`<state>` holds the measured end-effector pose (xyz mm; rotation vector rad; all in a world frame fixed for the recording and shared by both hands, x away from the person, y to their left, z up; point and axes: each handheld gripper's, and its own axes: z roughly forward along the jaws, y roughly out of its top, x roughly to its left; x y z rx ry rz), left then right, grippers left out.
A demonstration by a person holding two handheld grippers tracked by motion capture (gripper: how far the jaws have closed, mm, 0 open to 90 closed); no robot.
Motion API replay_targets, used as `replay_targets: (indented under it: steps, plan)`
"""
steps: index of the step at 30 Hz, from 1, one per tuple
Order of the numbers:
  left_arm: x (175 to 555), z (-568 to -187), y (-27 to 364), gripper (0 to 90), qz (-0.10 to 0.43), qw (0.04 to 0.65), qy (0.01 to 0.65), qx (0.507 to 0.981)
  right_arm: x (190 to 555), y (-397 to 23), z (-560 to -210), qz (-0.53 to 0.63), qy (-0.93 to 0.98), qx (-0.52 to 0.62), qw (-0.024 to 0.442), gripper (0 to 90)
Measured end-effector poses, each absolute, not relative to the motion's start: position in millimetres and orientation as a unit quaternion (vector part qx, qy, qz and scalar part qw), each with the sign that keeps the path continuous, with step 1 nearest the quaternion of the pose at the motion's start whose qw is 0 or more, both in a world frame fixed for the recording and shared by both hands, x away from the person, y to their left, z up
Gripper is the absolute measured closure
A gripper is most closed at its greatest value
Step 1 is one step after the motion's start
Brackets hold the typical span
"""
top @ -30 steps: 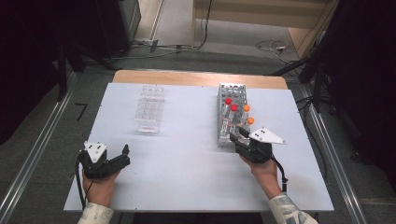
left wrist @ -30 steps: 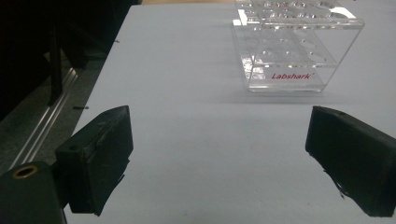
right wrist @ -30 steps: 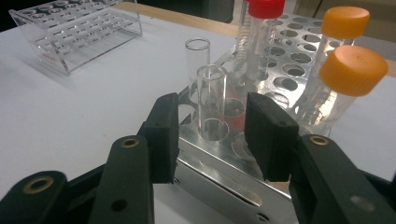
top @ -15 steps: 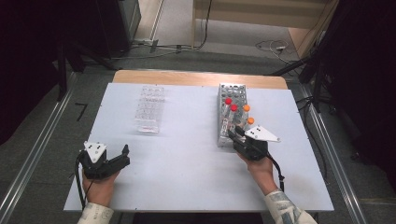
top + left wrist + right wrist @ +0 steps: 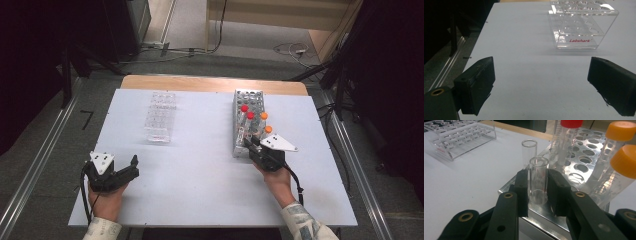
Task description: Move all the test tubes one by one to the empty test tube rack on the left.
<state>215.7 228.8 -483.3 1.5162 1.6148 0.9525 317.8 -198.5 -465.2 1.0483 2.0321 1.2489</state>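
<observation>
R gripper (image 5: 537,192) clamped on open-topped clear glass tube (image 5: 538,180), jaws just been closing, tube between the pads. Tube upright in front corner hole of perforated metal tube rack (image 5: 584,167), near table (image 5: 200,165) edge side of rack; second uncapped clear tube (image 5: 529,152) just behind. Red-capped tube (image 5: 567,140) and two orange-capped tubes (image 5: 616,147) further in, right of the grip.

L gripper (image 5: 541,82) released, jaws wide, nothing between, idle on table short of clear acrylic rack marked "Labshark" (image 5: 581,27).

Judgement, for clean extraction: pull straight up along tube axis, no tilt till bottom clears hole. Glass = brittle, slippery; grip firm, not crushing. Keep clear of orange caps. Acrylic rack looks the likely dest.
</observation>
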Motion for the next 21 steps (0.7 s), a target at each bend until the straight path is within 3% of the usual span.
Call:
replay_targets:
  steps: [21]
  plan:
    - [215.6, -483.2, 228.6, 7.9, 0.37, 0.356, 0.626, 0.587, 316.9, -201.3, -460.9, 0.472, 0.744, 0.389, 0.268, 72.7]
